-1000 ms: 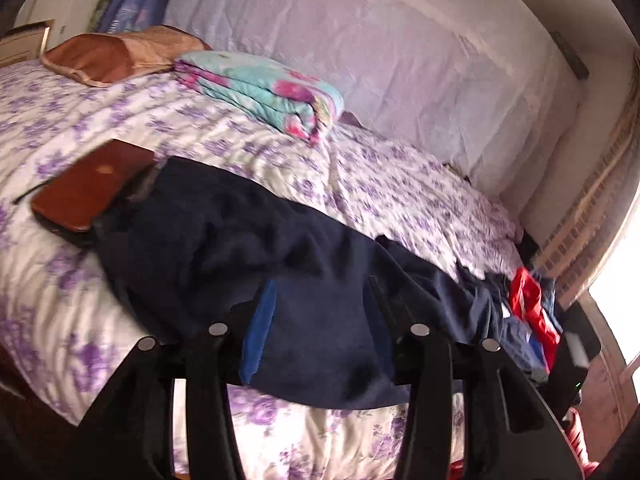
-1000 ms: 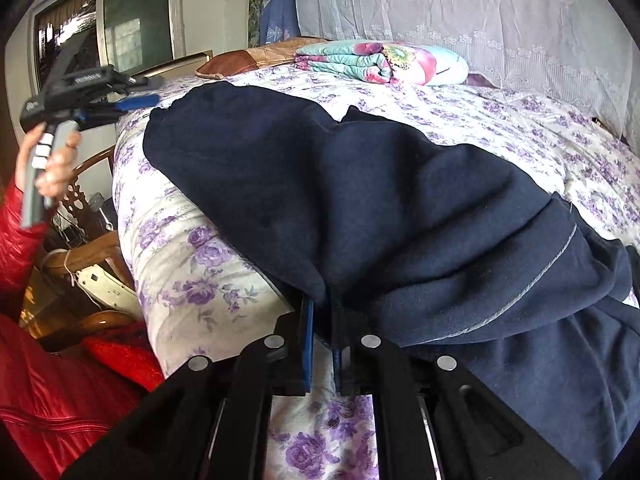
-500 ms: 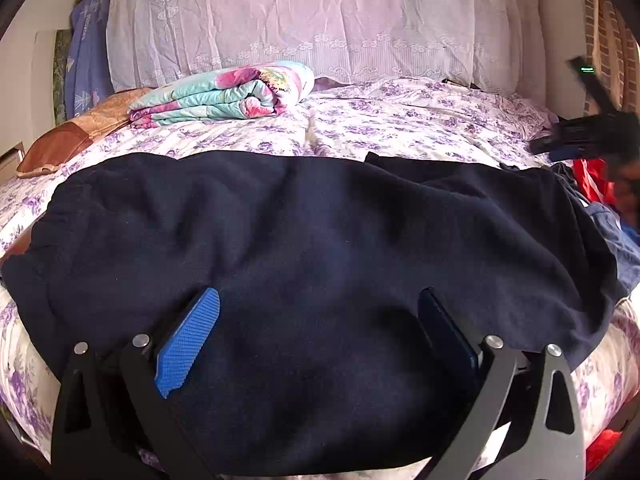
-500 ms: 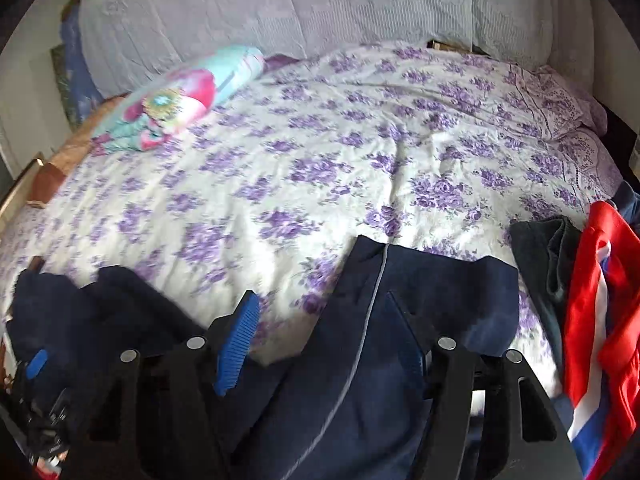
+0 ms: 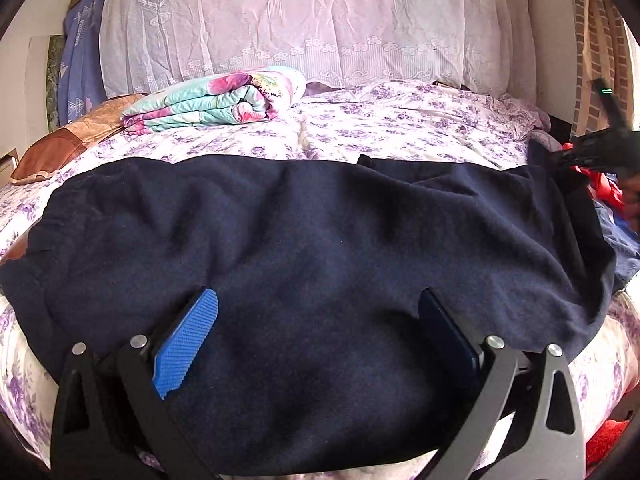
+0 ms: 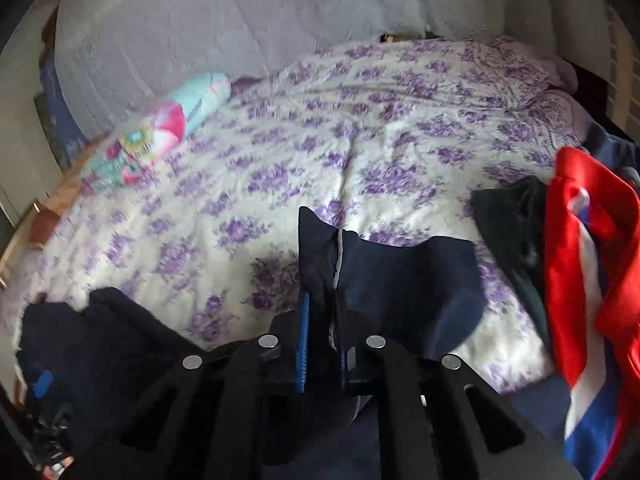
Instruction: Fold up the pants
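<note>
Pants (image 5: pixel 304 248): dark navy fleece, soft nap, spread flat across the near edge of the bed (image 5: pixel 400 120). My left gripper (image 5: pixel 316 336) stood with jaws wide over the cloth, gripping nothing. My right gripper (image 6: pixel 320 332), jaws just closing, pinched a piped hem corner. Nearby: folded floral quilt (image 5: pixel 212 98), red garment (image 6: pixel 580 256).

1. The left claw (image 5: pixel 318 336) fills the bottom of its own view, jaws spread wide, blue pads apart over the pants (image 5: pixel 304 236) with nothing pinched between them.
2. The right claw (image 6: pixel 320 340) sits at the bottom centre of its view; its jaws have just been closing and now clamp a fold of the pants.
3. In the left view, the right claw appears dark at the right edge.
</note>
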Demonstrator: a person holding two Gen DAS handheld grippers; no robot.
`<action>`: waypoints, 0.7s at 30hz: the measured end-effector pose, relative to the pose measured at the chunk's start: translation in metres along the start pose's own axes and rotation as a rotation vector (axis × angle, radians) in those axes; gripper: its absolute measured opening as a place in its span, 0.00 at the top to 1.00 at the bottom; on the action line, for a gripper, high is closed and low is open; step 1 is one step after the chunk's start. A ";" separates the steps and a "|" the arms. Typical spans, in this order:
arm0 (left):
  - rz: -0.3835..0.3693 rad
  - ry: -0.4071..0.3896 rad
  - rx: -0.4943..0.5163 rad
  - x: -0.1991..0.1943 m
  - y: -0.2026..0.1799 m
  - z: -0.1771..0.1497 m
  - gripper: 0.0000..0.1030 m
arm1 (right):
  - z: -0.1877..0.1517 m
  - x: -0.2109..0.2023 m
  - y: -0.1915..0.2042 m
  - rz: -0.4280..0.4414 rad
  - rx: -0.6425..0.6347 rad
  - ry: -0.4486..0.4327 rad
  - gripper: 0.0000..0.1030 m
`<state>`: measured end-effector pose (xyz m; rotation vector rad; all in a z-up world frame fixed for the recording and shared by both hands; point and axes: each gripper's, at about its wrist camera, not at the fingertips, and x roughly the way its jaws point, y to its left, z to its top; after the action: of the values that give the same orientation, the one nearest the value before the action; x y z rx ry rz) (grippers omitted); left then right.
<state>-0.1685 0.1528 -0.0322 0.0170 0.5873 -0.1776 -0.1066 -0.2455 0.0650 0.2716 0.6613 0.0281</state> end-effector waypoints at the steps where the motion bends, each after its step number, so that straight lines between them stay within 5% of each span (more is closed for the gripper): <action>1: -0.002 -0.002 -0.004 0.000 0.000 0.000 0.05 | -0.006 -0.032 -0.016 0.025 0.052 -0.056 0.88; 5: -0.008 -0.003 -0.009 0.000 0.001 0.001 0.05 | -0.052 -0.110 -0.086 0.029 0.222 -0.129 0.88; 9: -0.009 0.004 -0.011 0.002 0.001 0.003 0.05 | -0.115 -0.085 -0.149 -0.021 0.371 0.065 0.91; 13: -0.001 0.019 -0.003 0.003 -0.001 0.003 0.05 | -0.135 -0.095 -0.152 0.042 0.422 0.004 0.87; 16: 0.014 0.028 0.009 0.005 -0.002 0.005 0.05 | -0.131 -0.110 -0.144 0.082 0.423 -0.028 0.63; 21: 0.012 0.029 0.001 0.005 -0.001 0.005 0.05 | -0.127 -0.099 -0.145 0.088 0.427 0.017 0.63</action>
<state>-0.1621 0.1503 -0.0309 0.0236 0.6158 -0.1661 -0.2712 -0.3661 -0.0091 0.7121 0.6685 -0.0277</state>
